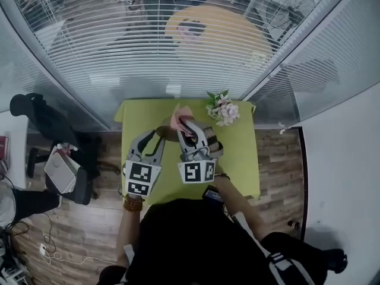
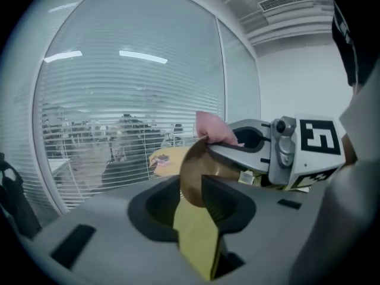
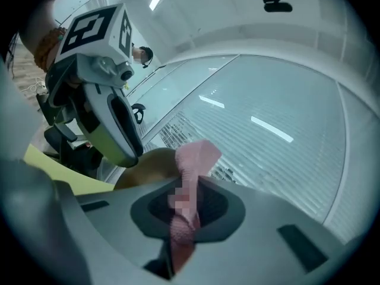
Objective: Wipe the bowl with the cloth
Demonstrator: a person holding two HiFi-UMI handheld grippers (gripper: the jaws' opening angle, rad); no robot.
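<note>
The left gripper (image 2: 189, 189) is closed narrowly on the lower rim of the bowl (image 2: 195, 165), holding the brown bowl off the green table (image 1: 240, 159) and tipped up on edge, so that its round face stands across the line of the jaws. The right gripper (image 3: 185, 200) is clamped on the pink cloth (image 3: 193, 159). The cloth's long axis runs along the jaws and a crumpled free end sticks out past the tips. The relation that matters is between that free end and the bowl: from the left gripper view the cloth sits at the bowl's upper edge, on the side away from the pinched rim, with the right gripper reaching in from the right. From the right gripper view the bowl lies just behind and to the left of the cloth tuft. They look close enough to be touching, though no view shows actual contact. The head view agrees, with both grippers side by side over the table, tips converging and the cloth at the far end. A small bunch of flowers (image 1: 223, 108) lies well apart at the table's far right corner. The right hand is the one placed to work, and the wipe seems to call for dragging the free end down across the bowl's face toward the gripped rim while the left stays put. Which face is the hollow one is hard to read here.
</note>
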